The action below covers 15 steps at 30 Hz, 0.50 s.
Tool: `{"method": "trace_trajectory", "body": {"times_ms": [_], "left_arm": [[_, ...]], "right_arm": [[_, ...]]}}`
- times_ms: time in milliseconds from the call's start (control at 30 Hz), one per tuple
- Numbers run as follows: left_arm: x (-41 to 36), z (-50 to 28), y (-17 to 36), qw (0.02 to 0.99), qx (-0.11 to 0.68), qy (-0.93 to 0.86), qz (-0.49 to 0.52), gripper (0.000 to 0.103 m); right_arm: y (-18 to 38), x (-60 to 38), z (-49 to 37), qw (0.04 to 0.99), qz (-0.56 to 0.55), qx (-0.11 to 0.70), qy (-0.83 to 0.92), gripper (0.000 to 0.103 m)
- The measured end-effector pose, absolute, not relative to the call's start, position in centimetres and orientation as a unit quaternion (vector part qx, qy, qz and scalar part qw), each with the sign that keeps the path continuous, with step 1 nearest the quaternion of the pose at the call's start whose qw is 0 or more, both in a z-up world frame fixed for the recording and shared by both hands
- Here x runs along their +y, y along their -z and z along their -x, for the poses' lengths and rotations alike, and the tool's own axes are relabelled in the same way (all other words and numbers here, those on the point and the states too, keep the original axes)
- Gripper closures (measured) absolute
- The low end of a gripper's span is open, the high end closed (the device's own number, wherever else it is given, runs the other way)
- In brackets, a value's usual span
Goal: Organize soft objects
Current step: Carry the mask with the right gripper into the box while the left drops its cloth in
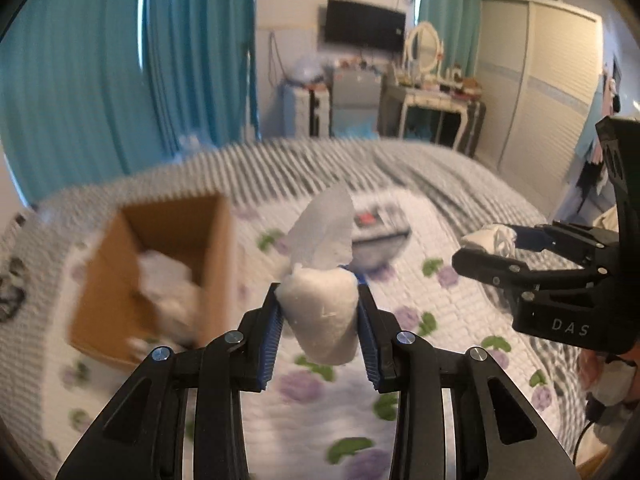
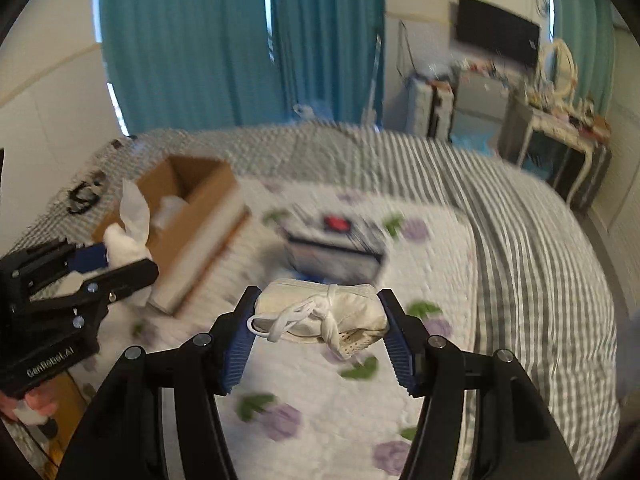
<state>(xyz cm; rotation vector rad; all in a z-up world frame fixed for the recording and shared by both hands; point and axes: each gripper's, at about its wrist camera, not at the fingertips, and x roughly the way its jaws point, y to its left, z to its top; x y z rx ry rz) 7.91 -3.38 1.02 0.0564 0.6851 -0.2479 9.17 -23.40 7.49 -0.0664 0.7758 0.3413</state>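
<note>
Two soft white objects are held above the bed, one in each gripper. The left gripper (image 1: pixel 320 312) has its jaws narrowed onto a plump white roll of soft padding (image 1: pixel 322 320) with a loose flap of thin translucent wrap standing up from its top. The right gripper (image 2: pixel 320 320) has its blue ribbed pads pressed on the two ends of a folded cream-white cloth bundle tied with a white cord (image 2: pixel 324 314).

Below them lies one white quilt printed with purple flowers and green leaves (image 1: pixel 420 300), spread over a grey-and-white striped bed cover (image 2: pixel 540 240). One open brown cardboard box (image 1: pixel 160 272) sits on the quilt to the left, with blurred white soft items inside, too smeared to count. One flat packet with a red mark (image 2: pixel 336 244) lies on the quilt near the middle, beside the box but apart from it.
</note>
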Motion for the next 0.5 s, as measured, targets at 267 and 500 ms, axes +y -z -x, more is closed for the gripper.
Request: {"method": "trace_trajectory", "body": {"times_ms": [267,500], "left_arm": [[4.3,-7.7,-5.8,0.951,0.288,0.092,-0.058,0.069],[9.5,-9.9,-4.4,0.952,0.292,0.072,-0.053,0.069]], "right_arm": [[-14.3,-13.2,-8.7,0.915,0.045,0.331,-0.225,0.044],[-15.4,-5.5,-11.7,0.910,0.064,0.324,-0.248,0.044]]}}
